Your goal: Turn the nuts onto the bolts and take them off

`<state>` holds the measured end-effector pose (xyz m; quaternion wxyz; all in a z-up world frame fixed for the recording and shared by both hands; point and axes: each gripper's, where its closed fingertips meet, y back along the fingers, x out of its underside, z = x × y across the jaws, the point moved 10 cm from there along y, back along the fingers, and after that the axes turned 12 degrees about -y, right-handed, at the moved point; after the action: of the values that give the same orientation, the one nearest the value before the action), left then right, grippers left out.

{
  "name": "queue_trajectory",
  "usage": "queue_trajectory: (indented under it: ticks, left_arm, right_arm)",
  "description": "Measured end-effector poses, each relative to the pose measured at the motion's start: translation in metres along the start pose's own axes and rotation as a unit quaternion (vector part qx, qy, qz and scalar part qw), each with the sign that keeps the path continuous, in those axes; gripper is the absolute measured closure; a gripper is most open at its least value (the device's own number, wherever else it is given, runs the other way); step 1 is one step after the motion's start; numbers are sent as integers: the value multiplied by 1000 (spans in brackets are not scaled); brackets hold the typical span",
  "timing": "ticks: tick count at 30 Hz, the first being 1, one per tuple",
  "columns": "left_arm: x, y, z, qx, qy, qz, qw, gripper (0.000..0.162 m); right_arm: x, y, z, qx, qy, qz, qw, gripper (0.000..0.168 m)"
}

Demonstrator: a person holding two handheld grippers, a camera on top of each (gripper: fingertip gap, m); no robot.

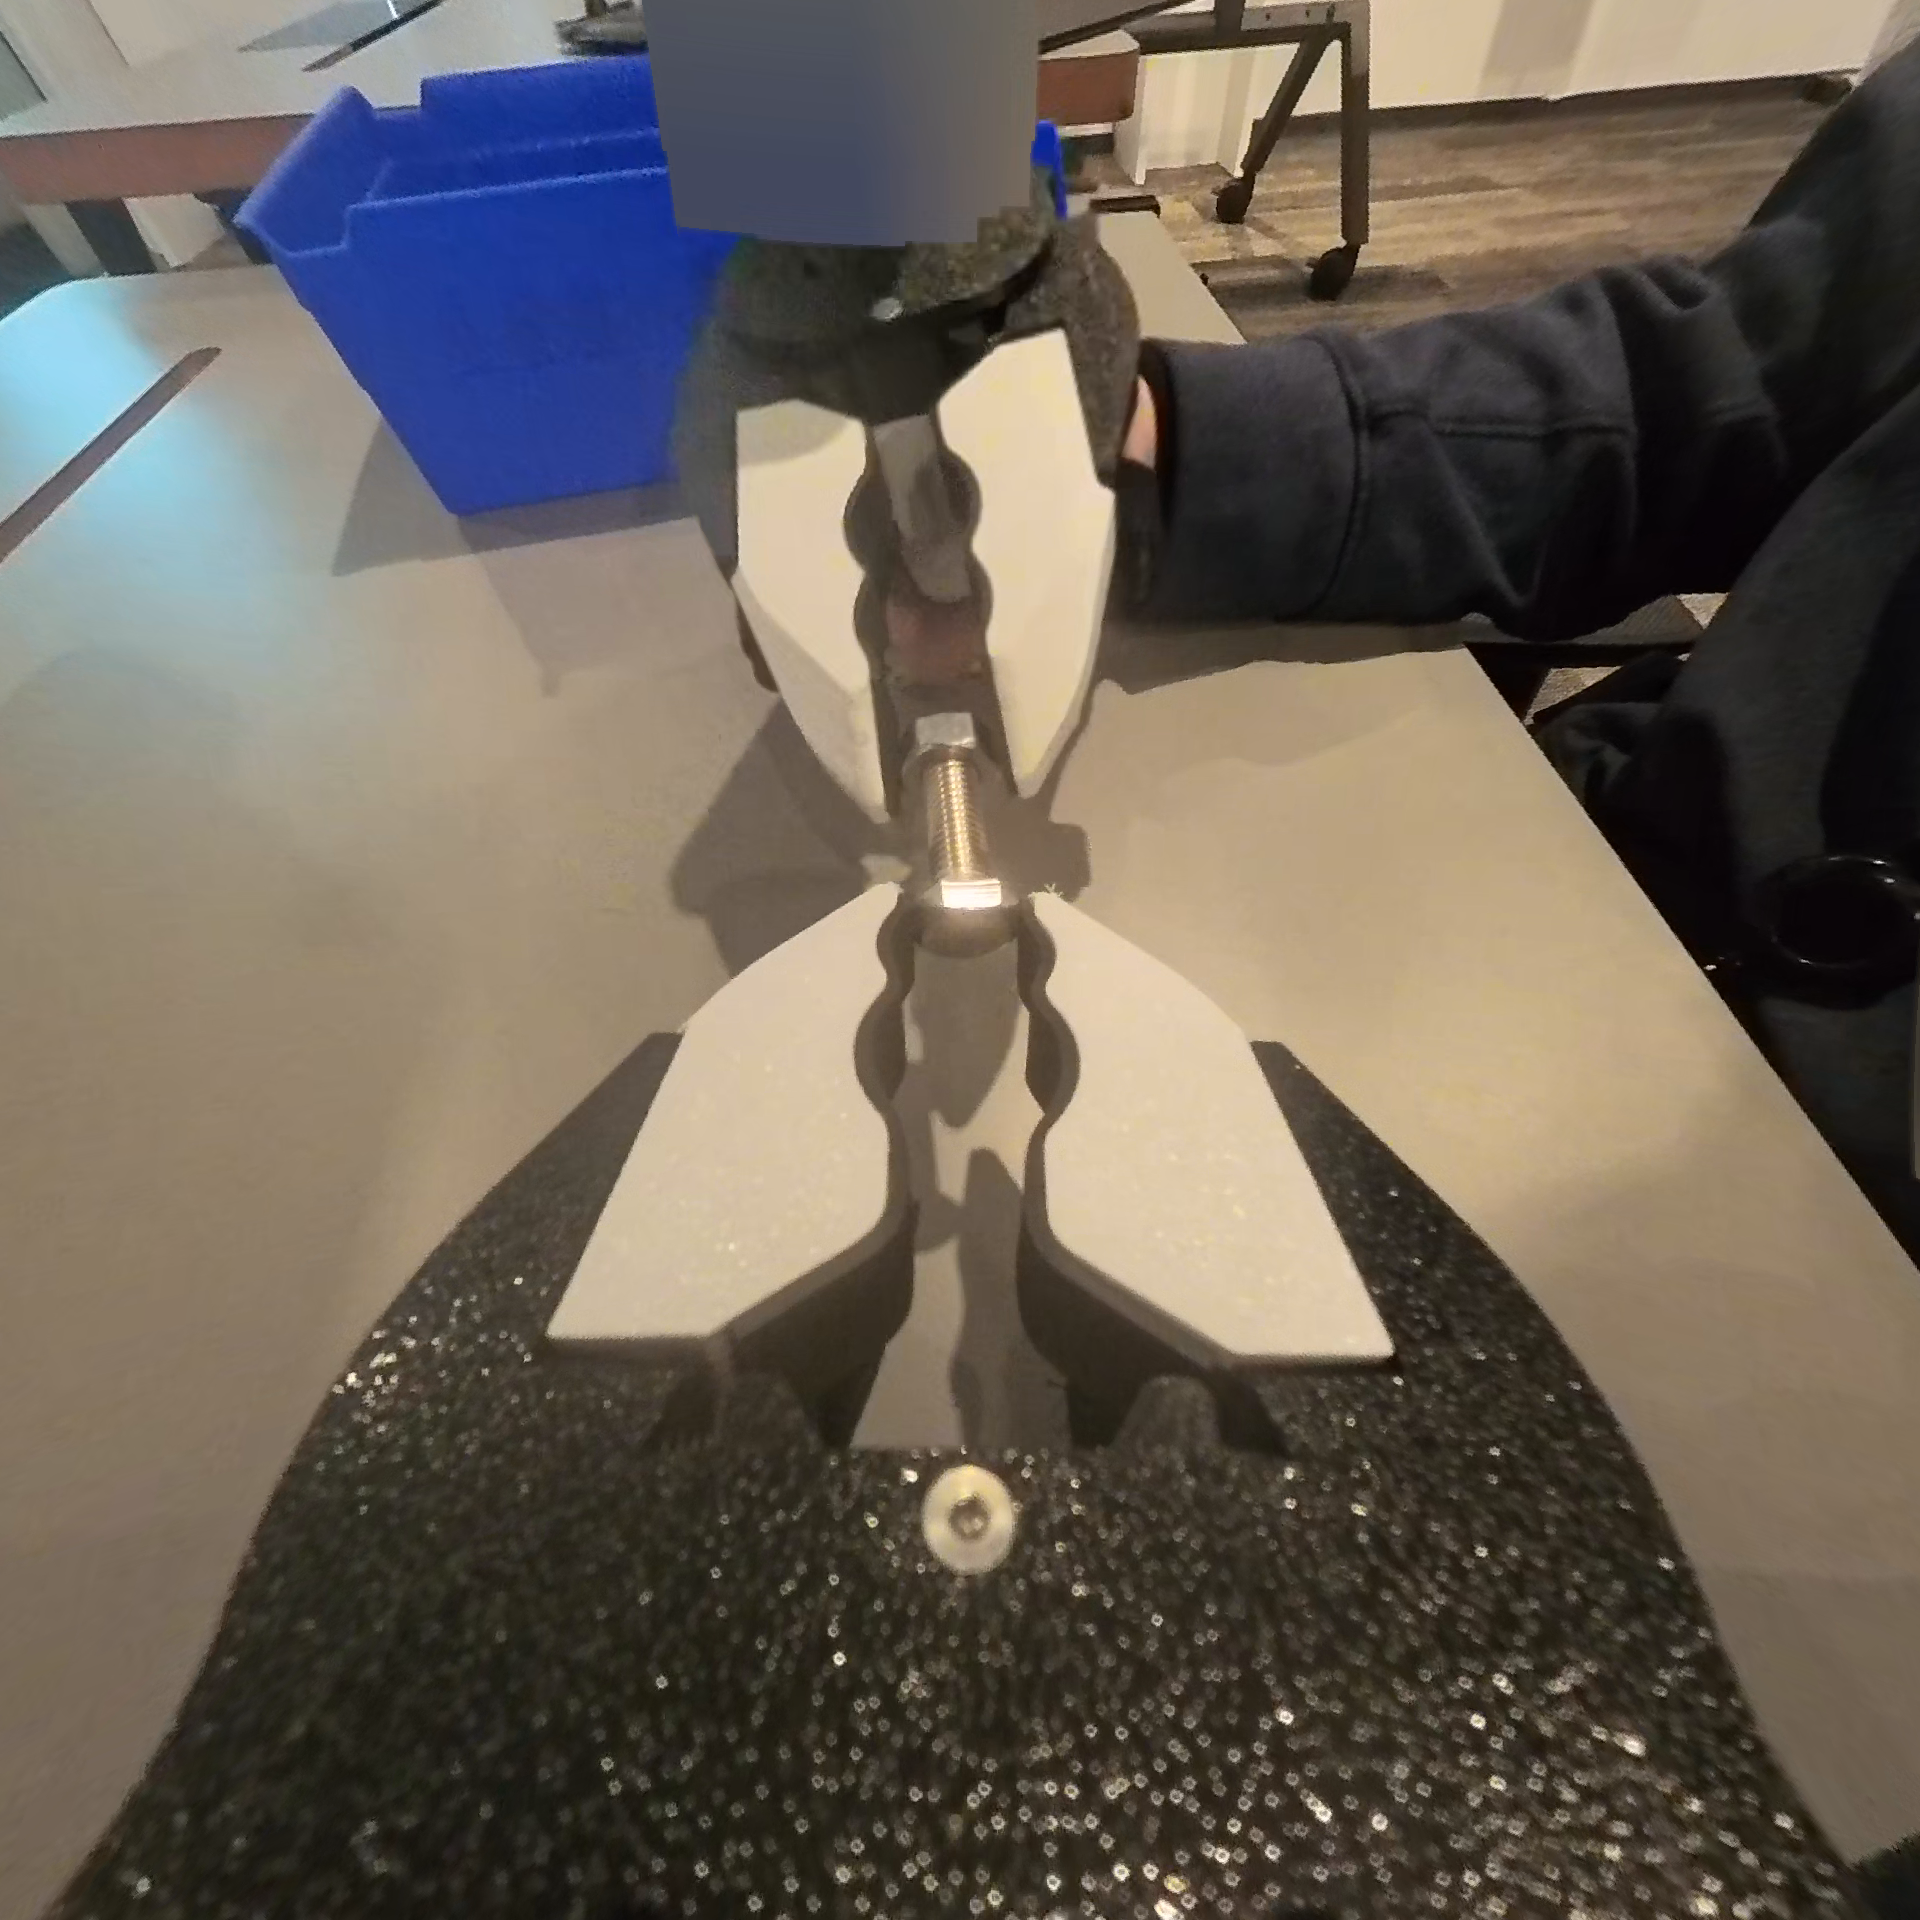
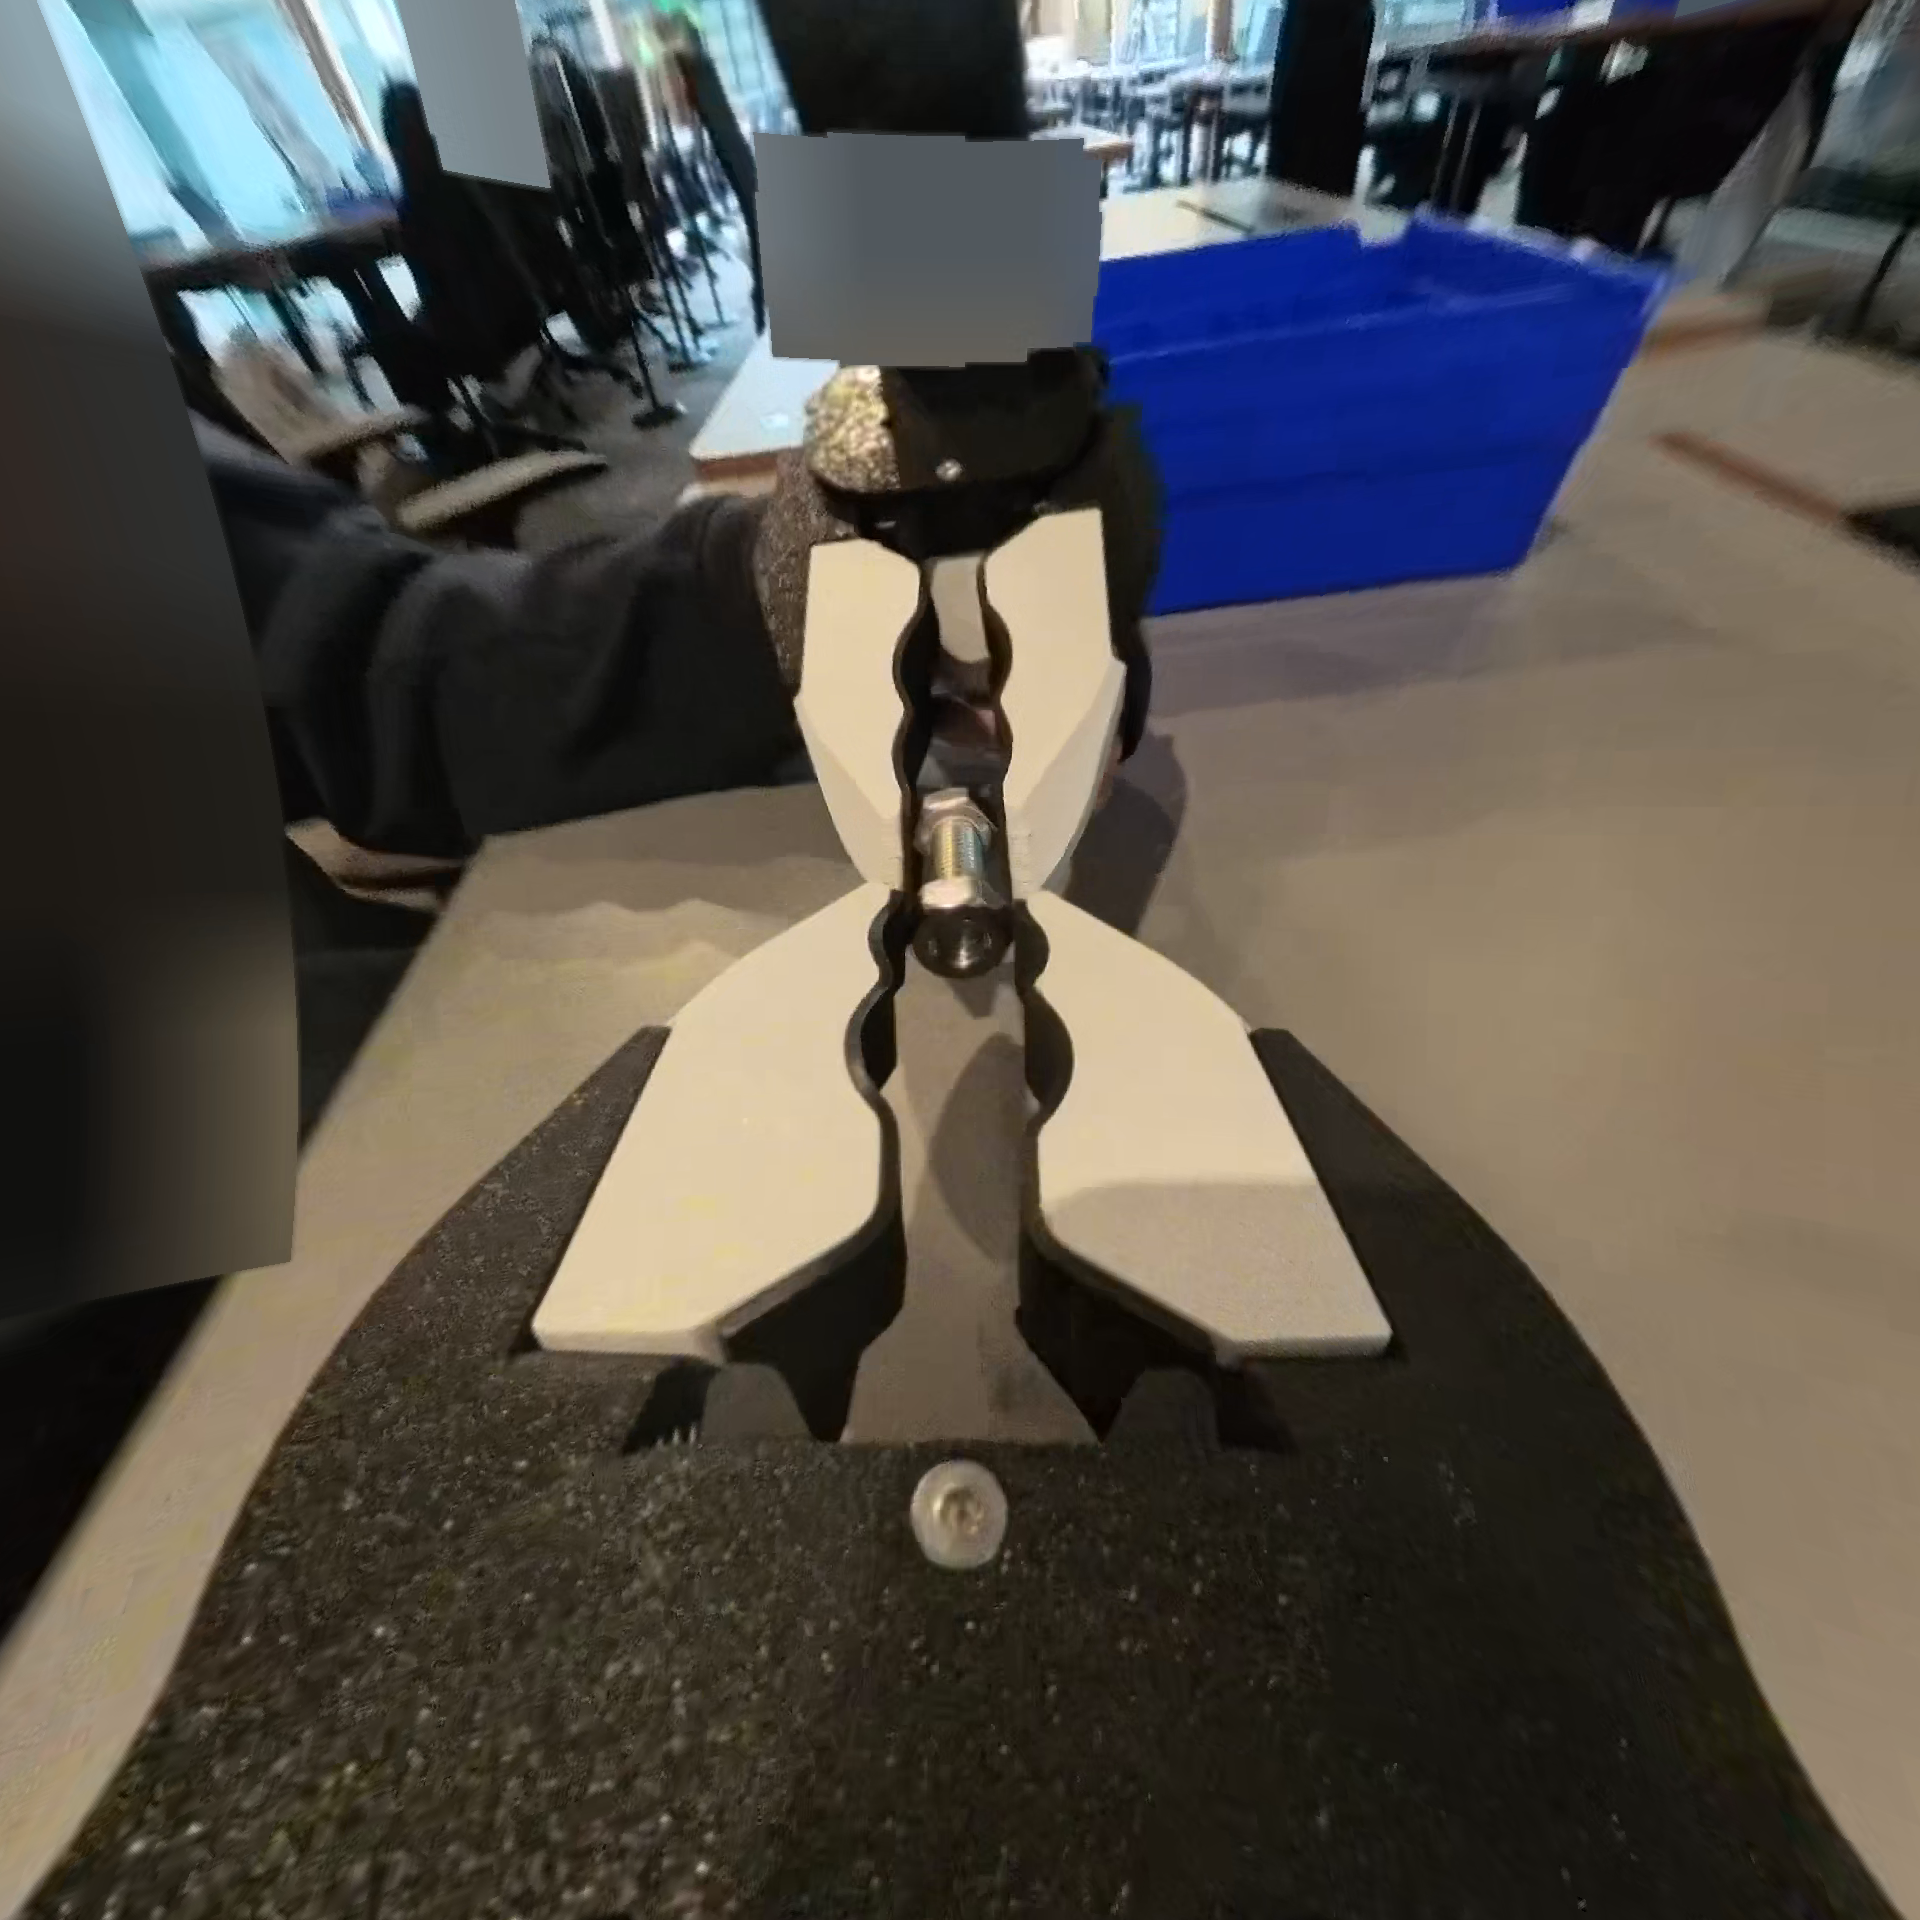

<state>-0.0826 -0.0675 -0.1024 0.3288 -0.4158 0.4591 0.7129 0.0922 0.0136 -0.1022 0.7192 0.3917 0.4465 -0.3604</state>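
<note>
A steel bolt (image 1: pixel 948 821) is held level above the grey table (image 1: pixel 312 883) between my two grippers, which face each other tip to tip. My left gripper (image 1: pixel 961 914) is shut on the bolt's hex head. My right gripper (image 1: pixel 951 795) is shut on a hex nut (image 1: pixel 943 736) at the far end of the thread. In the right wrist view my right gripper (image 2: pixel 956 925) grips the nut (image 2: pixel 956 940), whose threaded hole faces the camera. The bolt (image 2: pixel 954 852) runs away from it into the left gripper (image 2: pixel 961 873).
A blue plastic bin (image 1: pixel 499 312) stands on the table behind the grippers and shows in the right wrist view (image 2: pixel 1351 416) too. A person's dark sleeve (image 1: pixel 1455 468) reaches in over the table's right edge (image 1: pixel 1558 748). Chairs and tables stand beyond.
</note>
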Motion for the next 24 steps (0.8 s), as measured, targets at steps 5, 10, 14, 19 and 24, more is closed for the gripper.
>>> queue_trajectory:
  ticks: [5,10,14,19,24]
  left_arm:
    - [1,0,0,11,12,-1,1000,144]
    - [3,3,2,3,25,0,1000,144]
    - [3,5,3,-2,27,-2,1000,144]
    - [4,5,3,-8,19,-2,1000,144]
    - [3,3,2,-9,9,-1,1000,143]
  right_arm:
    - [4,-2,10,61,206,4,977,149]
    - [5,-7,15,125,315,19,941,149]
    - [6,-9,18,153,362,23,919,149]
    - [2,-4,15,142,286,-9,948,130]
    - [-5,5,5,50,62,-39,996,127]
